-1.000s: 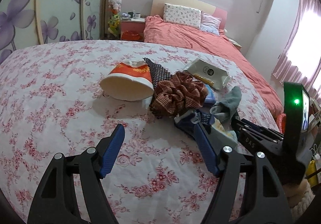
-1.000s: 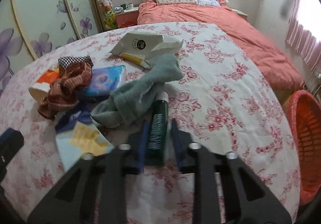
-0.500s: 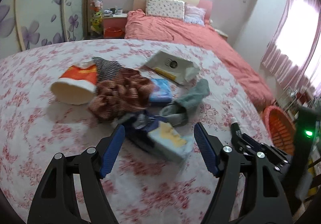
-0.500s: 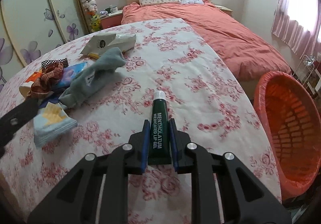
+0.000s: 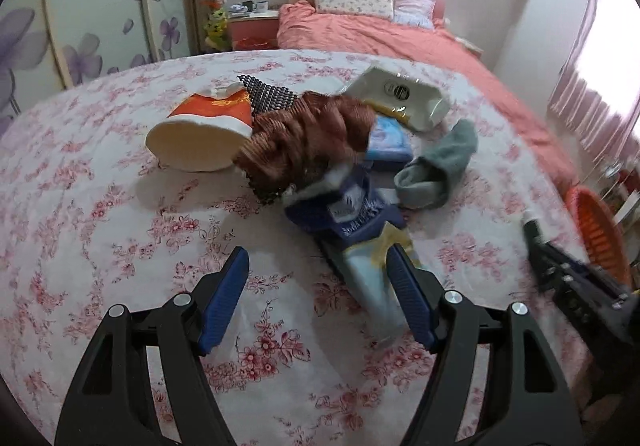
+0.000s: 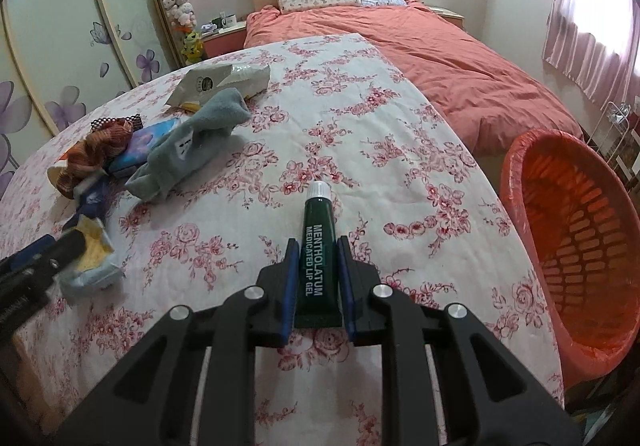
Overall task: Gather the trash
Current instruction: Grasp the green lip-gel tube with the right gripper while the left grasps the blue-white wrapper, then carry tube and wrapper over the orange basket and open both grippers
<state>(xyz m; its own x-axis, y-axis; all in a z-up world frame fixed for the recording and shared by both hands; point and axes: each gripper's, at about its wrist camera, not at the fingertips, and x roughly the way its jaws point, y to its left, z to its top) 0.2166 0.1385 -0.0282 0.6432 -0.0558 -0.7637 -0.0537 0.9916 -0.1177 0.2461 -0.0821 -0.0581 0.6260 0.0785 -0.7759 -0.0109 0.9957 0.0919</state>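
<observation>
My right gripper (image 6: 318, 245) is shut on a dark green lip-gel tube (image 6: 318, 214), white cap pointing away, held over the flowered tablecloth (image 6: 400, 150). An orange basket (image 6: 516, 174) lined with a bag stands just right of the table. My left gripper (image 5: 317, 257) is open above the cloth. A pale blue and yellow packet (image 5: 370, 278) lies by its right finger, not gripped. Behind it lie a blue wrapper (image 5: 348, 210), a brown crumpled cloth (image 5: 308, 138), a red noodle cup (image 5: 200, 134) on its side, a grey sock (image 5: 440, 166) and a white pouch (image 5: 400, 98).
The left wrist view catches the right gripper (image 5: 560, 270) at the right edge, with the basket (image 5: 600, 234) beyond it. A bed with a pink cover (image 6: 440, 46) stands behind the table. Wardrobe doors (image 5: 100, 26) with purple flowers line the left wall.
My right gripper carried the tube from beside the sock to the right, bringing the basket into view. The left gripper stayed open and shifted over the pile, ending with the packet at its right finger.
</observation>
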